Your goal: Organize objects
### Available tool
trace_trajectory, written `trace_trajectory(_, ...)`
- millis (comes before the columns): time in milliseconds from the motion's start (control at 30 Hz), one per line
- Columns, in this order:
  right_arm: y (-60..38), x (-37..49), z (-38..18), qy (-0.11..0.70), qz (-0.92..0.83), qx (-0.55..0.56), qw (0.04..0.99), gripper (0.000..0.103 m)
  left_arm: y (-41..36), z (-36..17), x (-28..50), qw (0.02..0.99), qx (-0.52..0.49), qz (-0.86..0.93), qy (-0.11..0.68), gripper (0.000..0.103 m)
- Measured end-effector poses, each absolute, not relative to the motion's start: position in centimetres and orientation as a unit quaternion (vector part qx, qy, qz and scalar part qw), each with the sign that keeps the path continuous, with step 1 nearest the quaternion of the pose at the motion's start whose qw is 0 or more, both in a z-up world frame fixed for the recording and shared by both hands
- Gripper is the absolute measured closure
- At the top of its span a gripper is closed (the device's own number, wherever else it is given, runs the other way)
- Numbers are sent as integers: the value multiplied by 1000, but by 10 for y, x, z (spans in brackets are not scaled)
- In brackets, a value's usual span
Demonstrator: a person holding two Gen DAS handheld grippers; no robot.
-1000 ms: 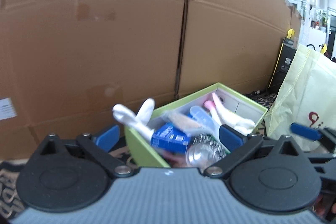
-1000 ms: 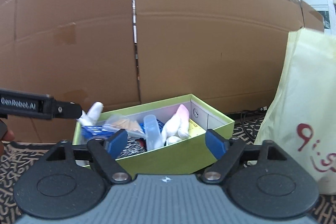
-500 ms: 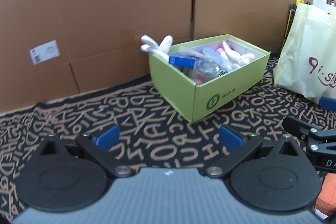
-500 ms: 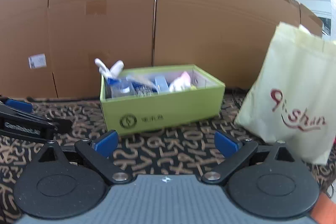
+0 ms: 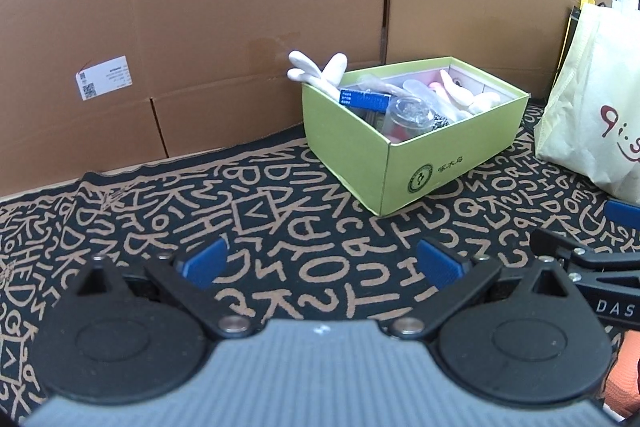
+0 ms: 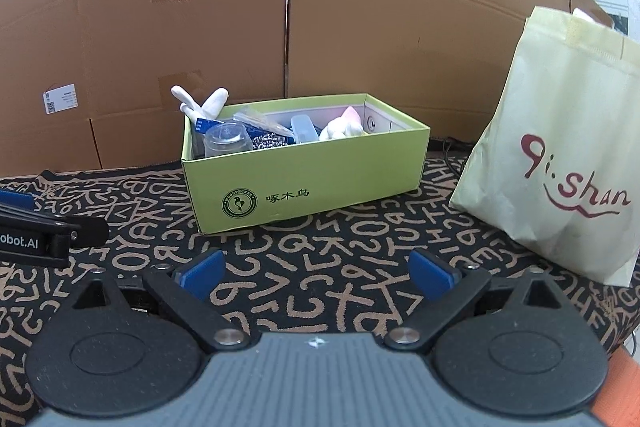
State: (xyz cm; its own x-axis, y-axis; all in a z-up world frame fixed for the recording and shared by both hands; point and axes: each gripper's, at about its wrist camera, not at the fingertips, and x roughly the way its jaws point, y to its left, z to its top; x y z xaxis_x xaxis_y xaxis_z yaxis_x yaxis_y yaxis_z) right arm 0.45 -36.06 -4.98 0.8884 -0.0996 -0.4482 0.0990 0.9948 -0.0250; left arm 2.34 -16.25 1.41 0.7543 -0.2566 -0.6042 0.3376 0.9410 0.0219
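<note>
Left wrist view first: my left gripper (image 5: pixel 322 261) hangs wide open and empty over the lettered mat (image 5: pixel 248 227), with the green box (image 5: pixel 436 159) of odds and ends ahead near the mat's back edge. Right wrist view: my right gripper (image 6: pixel 316 273) is spread wide too, holding nothing, the box facing it and a cream bag (image 6: pixel 560 147) just to the box's right.

Cardboard wall (image 6: pixel 360 7), letter-patterned carpet (image 6: pixel 320 247)
</note>
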Motion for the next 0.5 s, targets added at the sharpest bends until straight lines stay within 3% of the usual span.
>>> trace_trajectory(500, -357, 19, -57, 244, -48, -7, 969, 2, -166, 3, 34, 929, 70, -156, 329, 0)
